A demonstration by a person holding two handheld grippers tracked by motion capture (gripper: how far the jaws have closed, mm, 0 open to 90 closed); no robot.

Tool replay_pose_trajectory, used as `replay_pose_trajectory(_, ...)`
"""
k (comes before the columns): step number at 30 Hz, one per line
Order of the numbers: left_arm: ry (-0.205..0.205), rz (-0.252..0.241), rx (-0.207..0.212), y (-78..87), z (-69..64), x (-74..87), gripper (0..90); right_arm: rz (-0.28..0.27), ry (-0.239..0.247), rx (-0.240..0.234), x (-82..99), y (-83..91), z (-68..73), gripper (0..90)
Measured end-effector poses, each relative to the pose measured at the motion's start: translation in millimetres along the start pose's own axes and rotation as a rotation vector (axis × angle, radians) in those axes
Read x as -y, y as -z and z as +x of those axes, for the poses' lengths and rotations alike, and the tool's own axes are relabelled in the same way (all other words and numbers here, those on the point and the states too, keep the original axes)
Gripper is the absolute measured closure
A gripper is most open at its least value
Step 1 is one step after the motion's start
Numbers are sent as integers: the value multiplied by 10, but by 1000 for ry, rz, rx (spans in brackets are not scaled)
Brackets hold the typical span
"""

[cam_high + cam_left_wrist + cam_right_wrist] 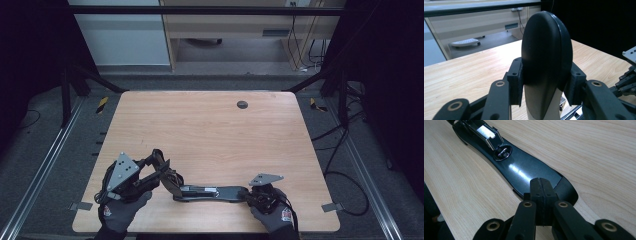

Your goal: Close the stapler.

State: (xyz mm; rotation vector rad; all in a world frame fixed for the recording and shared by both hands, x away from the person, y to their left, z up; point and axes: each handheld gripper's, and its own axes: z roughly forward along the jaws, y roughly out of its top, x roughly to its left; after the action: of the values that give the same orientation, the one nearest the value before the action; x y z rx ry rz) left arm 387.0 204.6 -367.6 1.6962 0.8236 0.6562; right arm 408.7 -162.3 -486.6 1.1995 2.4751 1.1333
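1 black stapler, 2 grippers (left gripper, right gripper), 1 wooden table, 2 gloved hands.

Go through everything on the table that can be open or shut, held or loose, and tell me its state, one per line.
Stapler: swung open, base flat on the table.
Stapler top arm: raised, clamped in the left tongs.
Left tongs: shut on the top arm.
Right tongs: closed, pressing on the base end.

Worktop: pale wood-grain, smooth, matt. Stapler: glossy black plastic base, bright metal magazine. Jaws: matt black plastic. Gloves: dark knit cloth.
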Motion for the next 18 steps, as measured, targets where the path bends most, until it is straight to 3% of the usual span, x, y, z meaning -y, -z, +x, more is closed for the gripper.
replay_pose_trajectory(18,-49,6,5,-92,-133,-52,560,0,2,0,1,0,0,900)
